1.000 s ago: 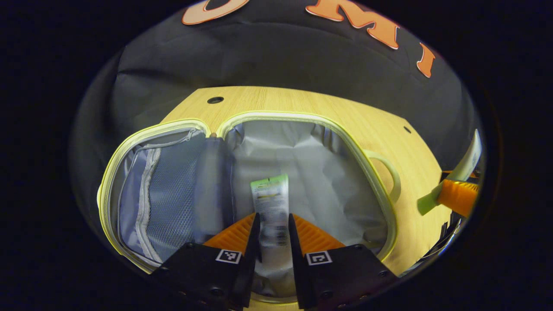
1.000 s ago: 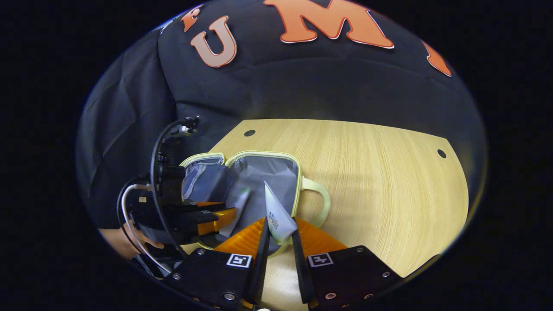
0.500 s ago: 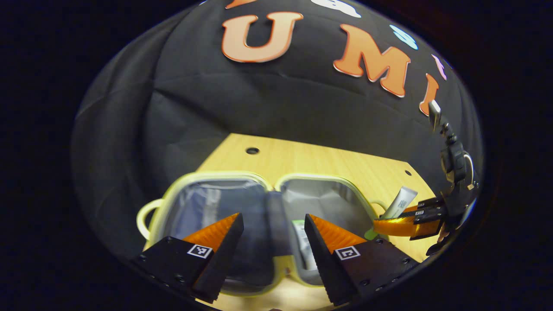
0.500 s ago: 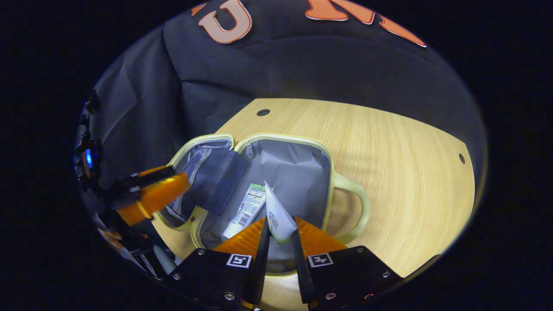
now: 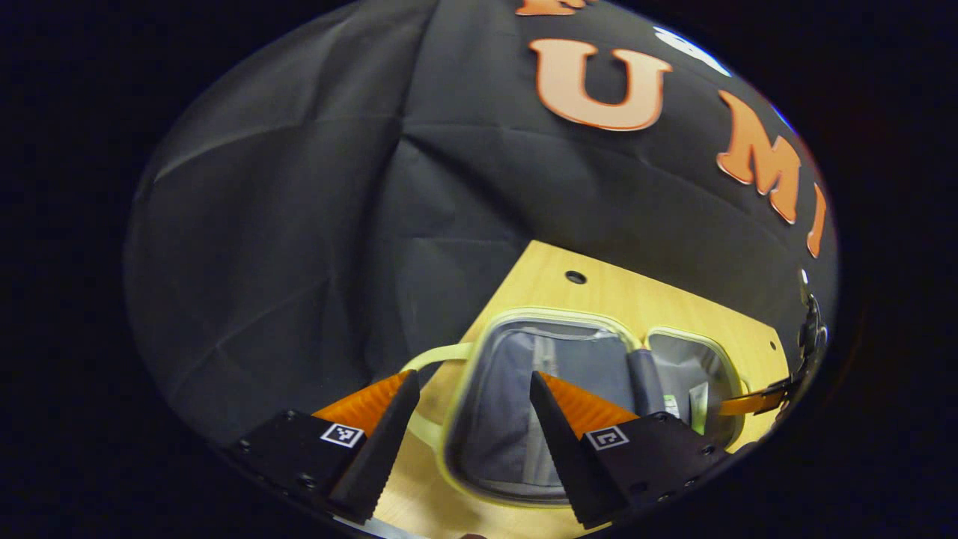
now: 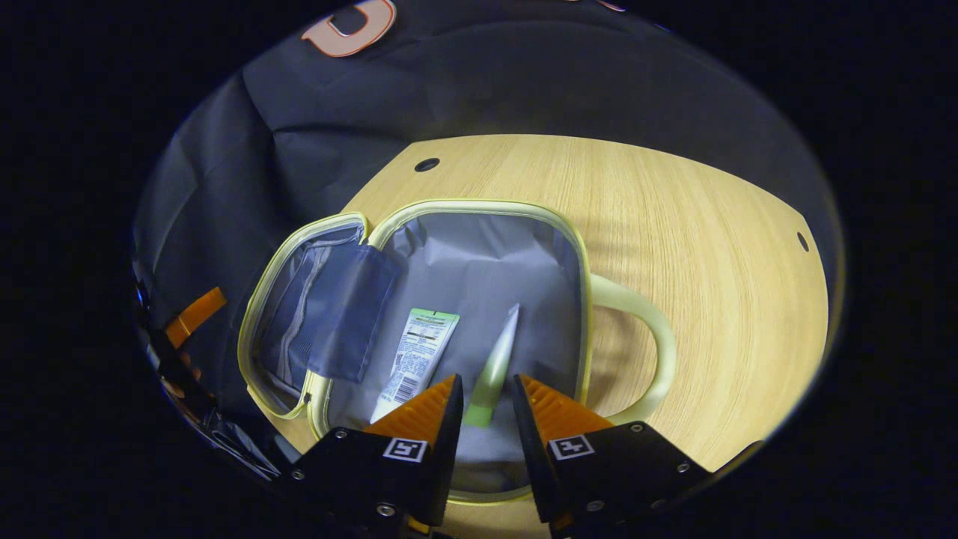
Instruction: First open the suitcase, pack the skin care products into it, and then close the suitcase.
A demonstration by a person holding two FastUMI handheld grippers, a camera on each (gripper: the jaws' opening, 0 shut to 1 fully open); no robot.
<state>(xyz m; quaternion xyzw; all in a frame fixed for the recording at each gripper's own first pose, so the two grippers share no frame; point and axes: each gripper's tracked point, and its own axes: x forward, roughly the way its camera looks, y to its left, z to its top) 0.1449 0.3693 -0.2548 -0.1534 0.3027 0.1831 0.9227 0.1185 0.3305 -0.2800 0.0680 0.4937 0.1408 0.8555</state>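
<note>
the opened suitcase [image 6: 576, 247] lies flat on the table [image 6: 711, 247], its handle [image 6: 644, 329] to the right, with 2 tubes in its right half: the flat tube [image 6: 415, 355] left of, just beside, the tilted tube [image 6: 494, 367].

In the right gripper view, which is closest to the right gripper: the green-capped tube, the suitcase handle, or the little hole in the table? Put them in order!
1. Green-capped tube: in the suitcase, just ahead of the right gripper.
2. Suitcase handle: off to the right.
3. Hole in the table: far back, beyond the suitcase.
</note>
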